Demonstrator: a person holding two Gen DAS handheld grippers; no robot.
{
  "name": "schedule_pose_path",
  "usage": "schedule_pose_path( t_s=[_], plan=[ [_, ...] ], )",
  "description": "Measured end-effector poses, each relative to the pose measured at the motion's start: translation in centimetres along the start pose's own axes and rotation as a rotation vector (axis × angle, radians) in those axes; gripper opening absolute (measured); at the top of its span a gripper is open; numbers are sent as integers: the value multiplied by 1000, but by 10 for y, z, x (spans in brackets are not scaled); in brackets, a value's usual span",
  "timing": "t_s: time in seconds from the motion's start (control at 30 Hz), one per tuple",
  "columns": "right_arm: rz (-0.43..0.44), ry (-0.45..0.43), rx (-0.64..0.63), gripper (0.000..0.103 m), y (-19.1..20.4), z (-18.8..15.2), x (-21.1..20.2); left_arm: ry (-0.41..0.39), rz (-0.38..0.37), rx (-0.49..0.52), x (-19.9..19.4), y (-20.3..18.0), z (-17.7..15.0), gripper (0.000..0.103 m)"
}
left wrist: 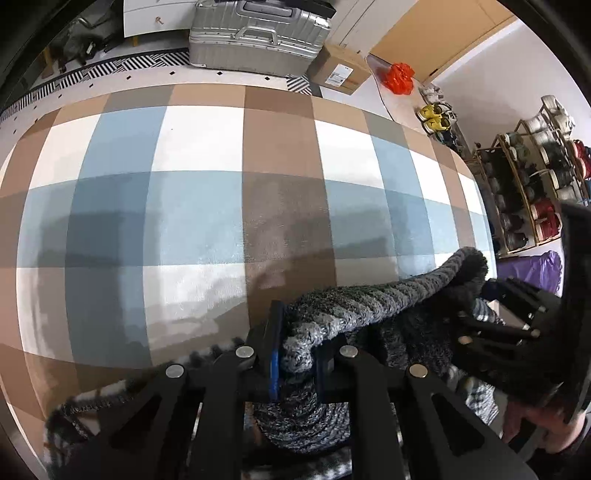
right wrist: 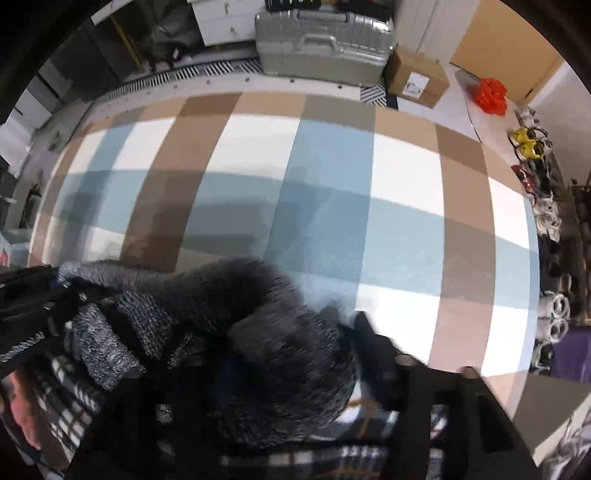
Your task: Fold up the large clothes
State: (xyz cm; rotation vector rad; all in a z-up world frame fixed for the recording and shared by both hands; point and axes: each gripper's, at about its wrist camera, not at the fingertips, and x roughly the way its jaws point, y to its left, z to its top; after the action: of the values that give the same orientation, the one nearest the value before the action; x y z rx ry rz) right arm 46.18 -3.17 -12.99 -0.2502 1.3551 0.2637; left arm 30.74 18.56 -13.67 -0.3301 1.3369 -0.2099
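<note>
Left gripper point(left wrist: 295, 354): jaws clamped on a bunched edge of the knit point(left wrist: 362, 299). Right gripper point(right wrist: 295, 354): buried in knit; jaw state cannot be told. The knit hangs between both, above the checked rug point(left wrist: 199, 206). Risk: thick bunching may slip from the pads, dropping one corner. Suitcase point(left wrist: 258, 37) lies beyond.

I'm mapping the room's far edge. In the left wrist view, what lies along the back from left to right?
White drawer unit → silver suitcase → cardboard box → orange bag → yellow shoes → shoe rack.
</note>
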Motion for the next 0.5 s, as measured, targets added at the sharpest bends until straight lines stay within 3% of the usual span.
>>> schedule_pose_path(
  t_s=[0.03,0.13,0.33,0.5],
  plan=[
    [-44,4,-27,36,5,-4,-1,-10,13,-2,-2,0,0,8],
    [-100,7,-75,19,10,-12,-5,-32,16,-7,-20,-8,1,7],
    [-108,-74,-130,15,8,-32,-24,-66,15,-26,-37,-13,-2,7],
    [-74,-238,-122,14,6,-49,-61,-129,-23,-62,-67,-20,-5,5]
  ],
)
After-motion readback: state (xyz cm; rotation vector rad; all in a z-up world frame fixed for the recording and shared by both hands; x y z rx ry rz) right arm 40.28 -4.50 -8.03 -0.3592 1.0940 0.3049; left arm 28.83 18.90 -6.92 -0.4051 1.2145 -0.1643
